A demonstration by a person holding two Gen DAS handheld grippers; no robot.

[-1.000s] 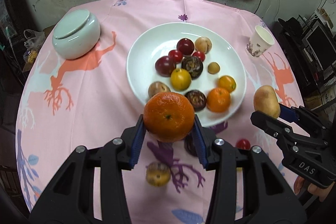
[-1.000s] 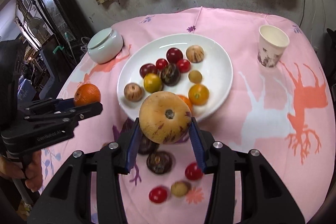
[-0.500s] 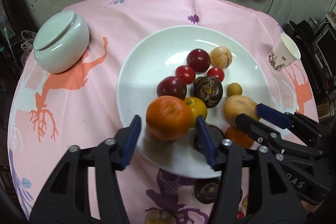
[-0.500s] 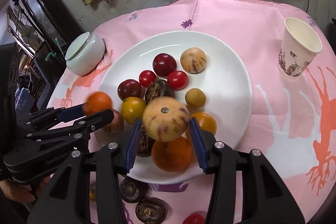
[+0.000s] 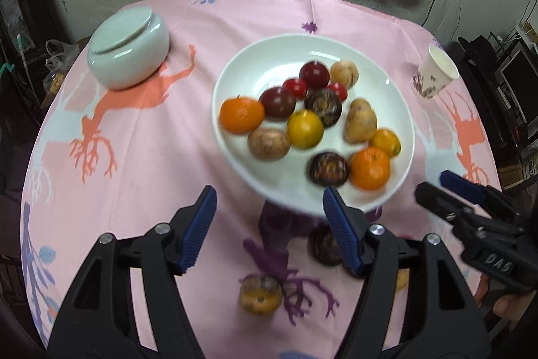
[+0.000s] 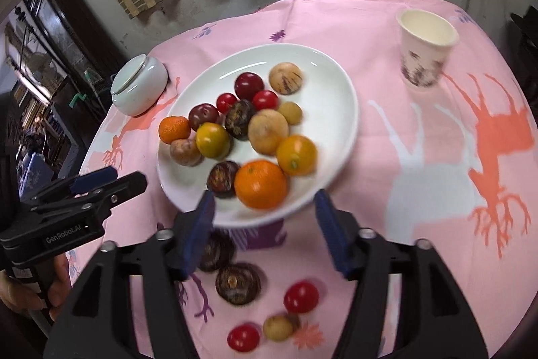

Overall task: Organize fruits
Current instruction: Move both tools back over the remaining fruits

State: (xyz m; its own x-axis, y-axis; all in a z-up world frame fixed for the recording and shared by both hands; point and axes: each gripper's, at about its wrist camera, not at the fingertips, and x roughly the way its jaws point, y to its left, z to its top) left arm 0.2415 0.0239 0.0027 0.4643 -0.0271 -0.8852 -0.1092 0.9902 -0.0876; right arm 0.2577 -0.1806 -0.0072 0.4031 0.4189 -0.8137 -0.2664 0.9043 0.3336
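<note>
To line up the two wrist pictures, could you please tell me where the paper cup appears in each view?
Left wrist view: the paper cup stands at the far right, tilted by the lens, right of the white plate.
Right wrist view: the paper cup stands at the upper right, also right of the white plate.
Shared landmark: the lidded white jar, left of the plate in both views.
</note>
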